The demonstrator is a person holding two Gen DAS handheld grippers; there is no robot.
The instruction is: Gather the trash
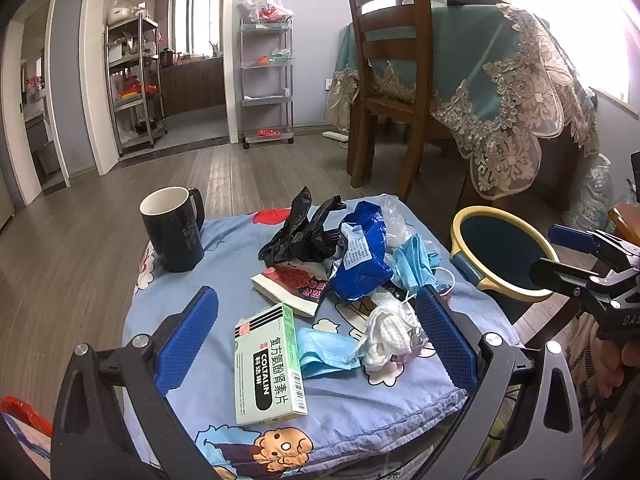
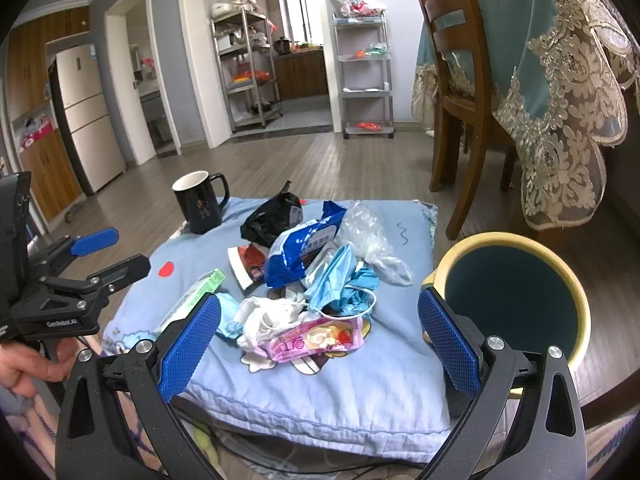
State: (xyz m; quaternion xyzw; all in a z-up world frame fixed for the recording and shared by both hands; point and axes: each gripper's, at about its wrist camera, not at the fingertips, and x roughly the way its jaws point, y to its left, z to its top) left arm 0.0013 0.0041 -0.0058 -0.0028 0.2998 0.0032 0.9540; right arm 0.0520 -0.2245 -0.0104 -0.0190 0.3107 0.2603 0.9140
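Note:
A heap of trash lies on a blue cartoon-print cushion (image 1: pixel 360 400): a green-and-white medicine box (image 1: pixel 270 364), a blue face mask (image 1: pixel 324 350), a crumpled white mask (image 1: pixel 390 334), a blue wrapper (image 1: pixel 364 252), a black plastic bag (image 1: pixel 300 232) and a red-and-white packet (image 1: pixel 290 284). My left gripper (image 1: pixel 318 336) is open, with the box and masks between its fingers, which touch nothing. My right gripper (image 2: pixel 320 346) is open just short of a pink snack wrapper (image 2: pixel 316 338). Right of the cushion stands a yellow-rimmed bin (image 2: pixel 500 236).
A black mug (image 1: pixel 174 228) stands on the cushion's far left corner. Clear plastic film (image 2: pixel 368 236) lies behind the blue masks (image 2: pixel 340 280). A wooden chair (image 1: pixel 392 80) and a table under a lace cloth (image 1: pixel 500 80) are behind on the right. Wooden floor stretches beyond.

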